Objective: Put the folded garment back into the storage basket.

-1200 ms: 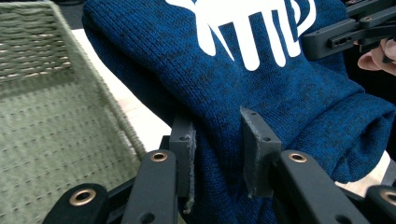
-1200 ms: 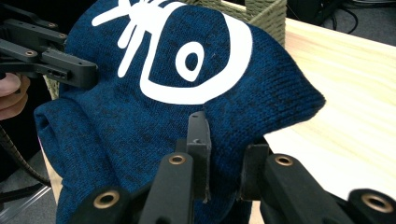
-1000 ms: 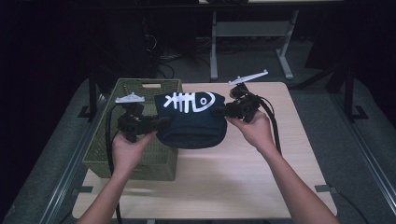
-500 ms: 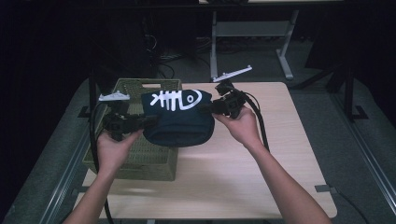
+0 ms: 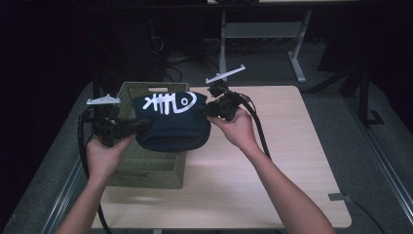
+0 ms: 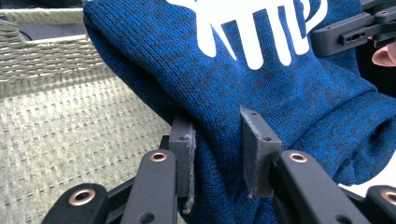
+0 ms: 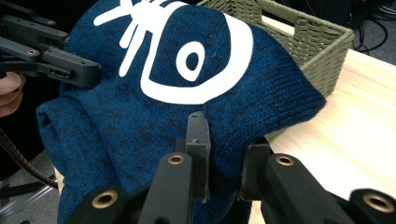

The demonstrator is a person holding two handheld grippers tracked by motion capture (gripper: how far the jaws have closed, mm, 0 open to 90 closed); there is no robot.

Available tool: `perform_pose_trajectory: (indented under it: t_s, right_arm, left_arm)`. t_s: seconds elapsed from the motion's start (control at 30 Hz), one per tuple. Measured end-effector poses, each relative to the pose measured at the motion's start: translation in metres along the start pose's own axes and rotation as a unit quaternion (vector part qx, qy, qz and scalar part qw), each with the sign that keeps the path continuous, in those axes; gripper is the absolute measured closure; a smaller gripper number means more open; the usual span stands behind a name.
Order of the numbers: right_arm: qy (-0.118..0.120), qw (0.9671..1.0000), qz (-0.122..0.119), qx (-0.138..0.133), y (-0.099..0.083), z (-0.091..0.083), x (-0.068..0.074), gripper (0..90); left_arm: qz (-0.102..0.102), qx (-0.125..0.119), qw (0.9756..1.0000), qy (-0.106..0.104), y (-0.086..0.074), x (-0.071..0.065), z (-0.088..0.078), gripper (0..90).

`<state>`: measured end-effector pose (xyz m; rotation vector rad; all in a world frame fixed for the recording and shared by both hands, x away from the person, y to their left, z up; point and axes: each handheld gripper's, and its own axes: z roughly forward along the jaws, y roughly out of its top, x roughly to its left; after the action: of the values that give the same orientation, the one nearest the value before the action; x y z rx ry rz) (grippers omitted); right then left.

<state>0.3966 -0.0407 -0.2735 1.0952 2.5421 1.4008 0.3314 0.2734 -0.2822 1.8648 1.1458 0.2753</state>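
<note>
A folded blue knit sweater (image 5: pixel 173 124) with a white fish-skeleton print hangs in the air between both grippers, partly over the olive woven basket (image 5: pixel 146 168). My left gripper (image 5: pixel 134 126) is shut on the sweater's left edge; in the left gripper view its pads (image 6: pixel 184 149) pinch a fold of the blue knit (image 6: pixel 280 93). My right gripper (image 5: pixel 208 111) is shut on the right edge, its jaws clamping the fabric (image 7: pixel 154 112) in the right gripper view. The basket's rim (image 7: pixel 303 28) shows behind the sweater there.
The basket stands at the left side of a light wooden table (image 5: pixel 272 170). Its woven floor (image 6: pixel 70 135) lies below my left gripper. A white table frame (image 5: pixel 263 34) stands on the dark floor beyond. Cables trail from both grippers.
Both grippers have carried the sweater to the left, from over the table's middle to partly above the basket.
</note>
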Motion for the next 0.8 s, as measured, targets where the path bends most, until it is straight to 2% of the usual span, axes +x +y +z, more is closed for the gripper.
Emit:
perform_pose_trajectory:
  t_s: [0.23,0.4,0.73,0.8]
  right_arm:
    - [0.003,1.0,-0.005,0.002,0.005,0.012,0.004,77.5]
    - [0.005,1.0,-0.006,0.005,0.009,0.019,0.007,77.4]
    - [0.007,0.9999,-0.008,0.008,0.016,0.033,0.017,77.4]
    - [0.008,0.9998,-0.015,0.007,0.017,0.037,0.018,77.4]
  left_arm:
    - [0.005,0.001,1.0,0.002,-0.002,0.01,-0.005,68.3]
    - [-0.002,0.003,1.0,0.0,-0.005,0.019,-0.009,68.3]
    - [0.001,0.007,1.0,0.003,-0.009,0.033,-0.017,68.1]
    - [0.001,0.009,1.0,0.004,-0.009,0.037,-0.018,68.1]
